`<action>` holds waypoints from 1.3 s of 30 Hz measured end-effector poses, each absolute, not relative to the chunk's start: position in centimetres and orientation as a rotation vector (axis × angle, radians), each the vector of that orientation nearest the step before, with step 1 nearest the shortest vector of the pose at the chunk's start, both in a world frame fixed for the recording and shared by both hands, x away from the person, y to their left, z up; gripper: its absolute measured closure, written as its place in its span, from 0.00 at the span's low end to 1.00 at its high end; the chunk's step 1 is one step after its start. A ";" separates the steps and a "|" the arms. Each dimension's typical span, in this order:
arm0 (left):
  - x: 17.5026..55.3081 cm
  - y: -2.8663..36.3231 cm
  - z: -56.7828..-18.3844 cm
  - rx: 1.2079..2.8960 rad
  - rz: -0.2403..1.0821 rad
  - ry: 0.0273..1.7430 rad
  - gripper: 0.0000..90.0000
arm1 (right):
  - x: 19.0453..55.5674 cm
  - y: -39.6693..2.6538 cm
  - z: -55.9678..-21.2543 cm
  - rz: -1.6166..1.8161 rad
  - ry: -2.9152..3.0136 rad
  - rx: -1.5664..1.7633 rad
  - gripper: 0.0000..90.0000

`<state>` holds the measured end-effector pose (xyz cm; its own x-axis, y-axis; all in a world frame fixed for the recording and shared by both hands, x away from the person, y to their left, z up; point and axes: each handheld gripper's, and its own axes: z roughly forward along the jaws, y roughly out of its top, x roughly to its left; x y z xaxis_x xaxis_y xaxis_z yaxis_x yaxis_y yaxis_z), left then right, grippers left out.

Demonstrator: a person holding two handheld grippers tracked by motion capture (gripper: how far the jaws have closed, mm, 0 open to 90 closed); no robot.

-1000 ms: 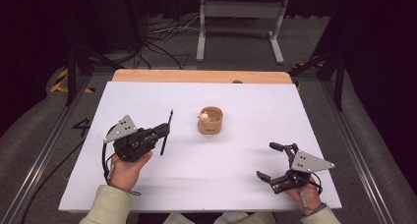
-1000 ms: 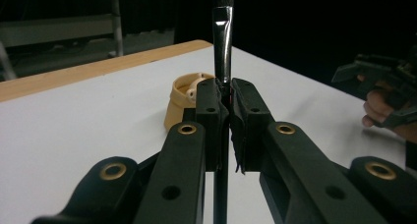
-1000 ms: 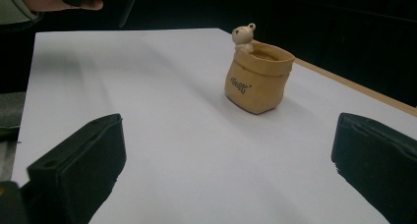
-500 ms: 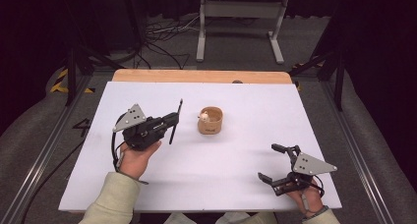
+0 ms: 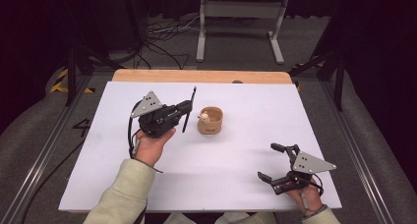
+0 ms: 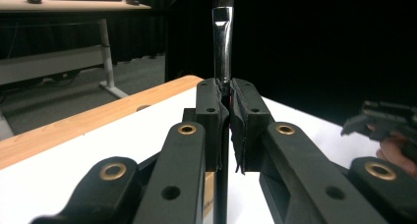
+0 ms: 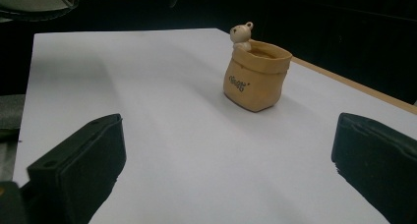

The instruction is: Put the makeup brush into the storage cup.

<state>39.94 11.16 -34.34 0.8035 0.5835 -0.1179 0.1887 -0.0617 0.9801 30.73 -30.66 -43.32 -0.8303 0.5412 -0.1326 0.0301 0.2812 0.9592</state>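
Left hand-held gripper (image 5: 188,111) is clamped tight on our flat paintbrush (image 6: 222,32), just at nine o'clock of the bear-trimmed pot (image 5: 210,120) at mid-counter (image 5: 255,101). Pickup looks done; dropping it in remains. Right hand-held gripper (image 5: 270,161) waits wide open, empty.

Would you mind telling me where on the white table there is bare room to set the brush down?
The white table is bare between the pot and the right hand-held gripper, and along the far edge behind the pot. It is crowded only beside the pot, where the left hand-held gripper holds the brush.
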 end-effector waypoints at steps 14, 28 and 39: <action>41.1 9.6 -34.1 1.572 0.372 0.646 0.92 | 30.7 -30.7 -43.3 1.575 2.122 0.507 0.00; 42.9 8.2 -33.8 1.615 0.363 0.637 0.92 | 30.6 -30.8 -43.2 1.581 2.117 0.503 0.00; 44.0 6.6 -33.4 1.634 0.359 0.611 0.92 | 30.5 -30.9 -43.0 1.594 2.112 0.495 0.00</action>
